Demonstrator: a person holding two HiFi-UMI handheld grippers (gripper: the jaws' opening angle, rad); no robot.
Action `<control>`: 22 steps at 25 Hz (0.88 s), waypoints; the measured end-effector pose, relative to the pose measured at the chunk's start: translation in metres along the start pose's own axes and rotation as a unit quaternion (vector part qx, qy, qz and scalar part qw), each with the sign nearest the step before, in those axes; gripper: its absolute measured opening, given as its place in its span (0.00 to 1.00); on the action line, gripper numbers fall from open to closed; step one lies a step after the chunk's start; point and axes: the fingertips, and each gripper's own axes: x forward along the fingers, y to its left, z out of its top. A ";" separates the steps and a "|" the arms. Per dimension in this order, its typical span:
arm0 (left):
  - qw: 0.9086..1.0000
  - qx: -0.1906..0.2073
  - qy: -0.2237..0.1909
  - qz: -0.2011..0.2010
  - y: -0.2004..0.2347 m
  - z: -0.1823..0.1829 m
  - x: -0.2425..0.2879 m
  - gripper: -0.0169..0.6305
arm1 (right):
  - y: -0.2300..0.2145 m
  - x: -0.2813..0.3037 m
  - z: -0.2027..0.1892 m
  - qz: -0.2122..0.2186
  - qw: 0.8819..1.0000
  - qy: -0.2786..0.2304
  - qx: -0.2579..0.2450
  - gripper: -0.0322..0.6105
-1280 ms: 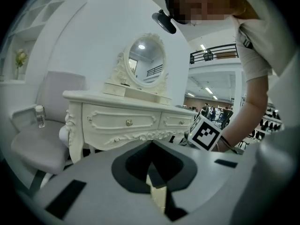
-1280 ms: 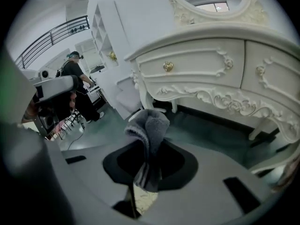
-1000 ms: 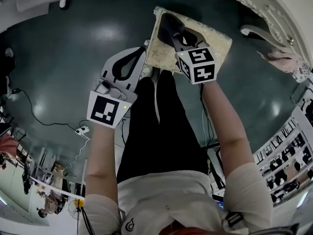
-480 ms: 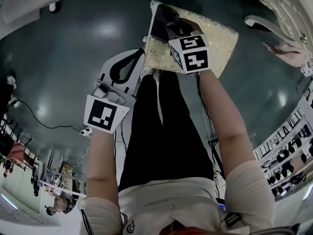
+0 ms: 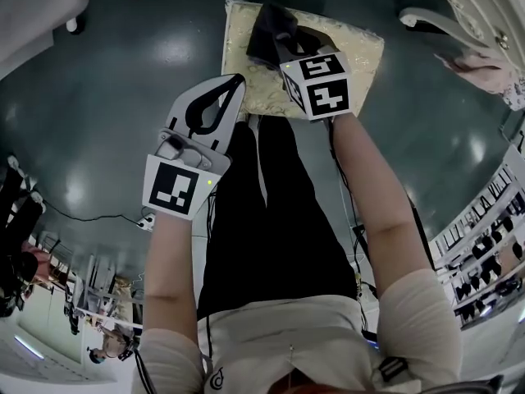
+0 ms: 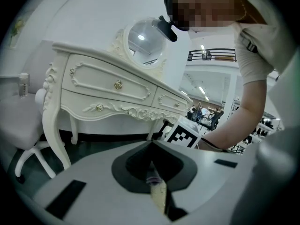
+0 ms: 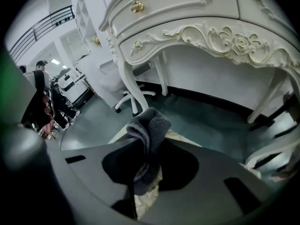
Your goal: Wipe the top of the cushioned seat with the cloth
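Observation:
The cushioned seat (image 5: 357, 56) is cream with a gold pattern and lies at the top of the head view. My right gripper (image 5: 275, 41) is shut on a dark grey cloth (image 5: 267, 27), pressing it on the seat's left part. In the right gripper view the cloth (image 7: 149, 135) bulges up between the jaws, with the cushion (image 7: 176, 137) just beyond it. My left gripper (image 5: 235, 84) hangs shut beside the seat's near left edge, holding nothing. Its closed jaws (image 6: 152, 149) point toward the dressing table, and a sliver of cushion (image 6: 158, 197) shows below them.
A white carved dressing table (image 6: 108, 93) stands behind the seat, its leg (image 7: 125, 81) close by. A white office chair (image 7: 136, 95) stands further left. A pink cloth (image 5: 484, 71) lies at the right. The floor (image 5: 123, 80) is dark green, with a cable (image 5: 90, 212) on it.
The right gripper and the cloth have slid a little across the left part of the cushion, and the seat's outline has turned in the head view. The left gripper has hardly moved.

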 end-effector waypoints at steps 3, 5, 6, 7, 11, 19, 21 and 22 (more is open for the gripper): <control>1.000 -0.001 -0.004 -0.006 -0.010 0.003 0.008 0.05 | -0.012 -0.008 -0.006 -0.006 1.000 -0.003 0.014 0.18; 1.000 0.001 -0.001 -0.011 -0.018 0.002 0.014 0.05 | -0.021 -0.014 -0.010 -0.012 1.000 -0.002 0.018 0.18; 1.000 0.003 0.000 -0.013 -0.022 0.000 0.018 0.05 | -0.027 -0.017 -0.012 -0.015 1.000 0.000 0.019 0.18; 1.000 0.004 0.001 -0.014 -0.026 -0.001 0.022 0.05 | -0.033 -0.019 -0.015 -0.019 1.000 0.001 0.019 0.18; 1.000 0.010 0.004 -0.026 -0.047 -0.007 0.039 0.05 | -0.059 -0.032 -0.027 -0.032 0.999 0.000 0.030 0.18; 0.998 0.017 0.012 -0.057 -0.085 -0.015 0.061 0.05 | -0.103 -0.063 -0.056 -0.071 0.996 0.003 0.049 0.18; 0.998 0.018 0.013 -0.065 -0.093 -0.016 0.066 0.04 | -0.112 -0.070 -0.063 -0.079 0.996 0.003 0.051 0.18; 0.997 0.018 0.014 -0.068 -0.097 -0.017 0.069 0.05 | -0.116 -0.074 -0.066 -0.083 0.995 0.003 0.051 0.18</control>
